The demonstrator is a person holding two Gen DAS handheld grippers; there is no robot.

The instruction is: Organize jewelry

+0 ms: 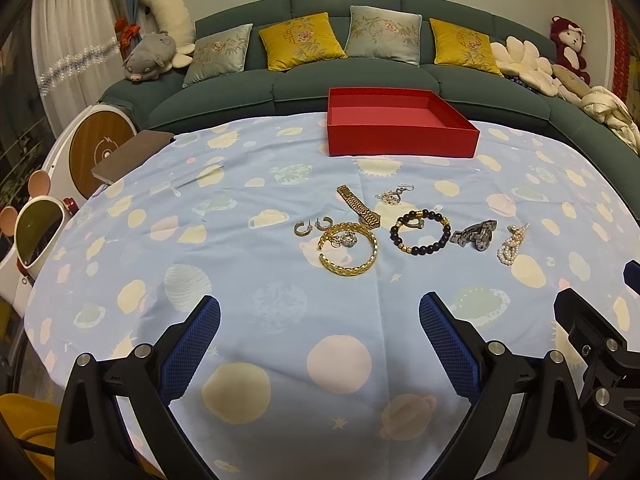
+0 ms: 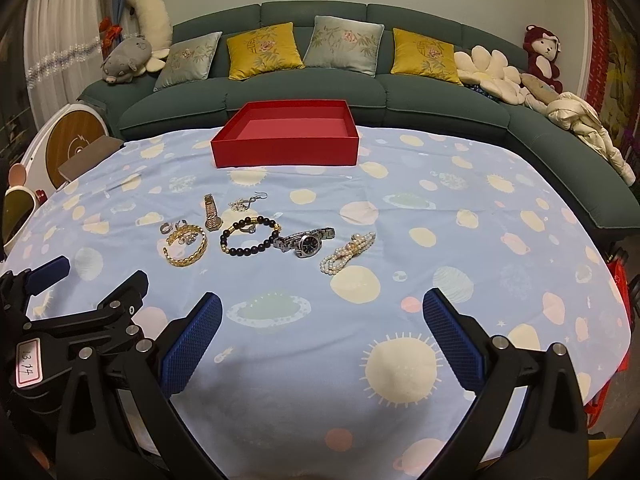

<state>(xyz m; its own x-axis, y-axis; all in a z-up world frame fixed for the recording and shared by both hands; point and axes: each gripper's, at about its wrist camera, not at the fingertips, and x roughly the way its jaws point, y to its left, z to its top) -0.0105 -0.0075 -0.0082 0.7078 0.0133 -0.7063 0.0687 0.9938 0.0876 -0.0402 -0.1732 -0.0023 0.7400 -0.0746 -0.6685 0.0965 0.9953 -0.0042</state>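
Jewelry lies mid-table on the blue planet-print cloth (image 1: 240, 240): a gold bangle (image 1: 347, 249) (image 2: 186, 246) with small silver pieces inside it, a black bead bracelet (image 1: 421, 232) (image 2: 250, 235), a silver watch (image 1: 475, 234) (image 2: 306, 240), a pearl piece (image 1: 512, 244) (image 2: 347, 253), a gold watch band (image 1: 358, 205) (image 2: 212, 212), silver hoop earrings (image 1: 313, 225) and a silver earring (image 1: 394, 195) (image 2: 246, 201). An empty red box (image 1: 400, 136) (image 2: 286, 147) stands behind them. My left gripper (image 1: 319, 322) and right gripper (image 2: 322, 320) are open and empty, near the front of the table.
A green sofa (image 1: 360, 80) with cushions and plush toys runs behind the table. A brown notebook (image 1: 132, 154) lies at the table's left edge. White round items (image 1: 100, 148) stand left of the table. The right gripper shows at the left wrist view's right edge (image 1: 592, 336).
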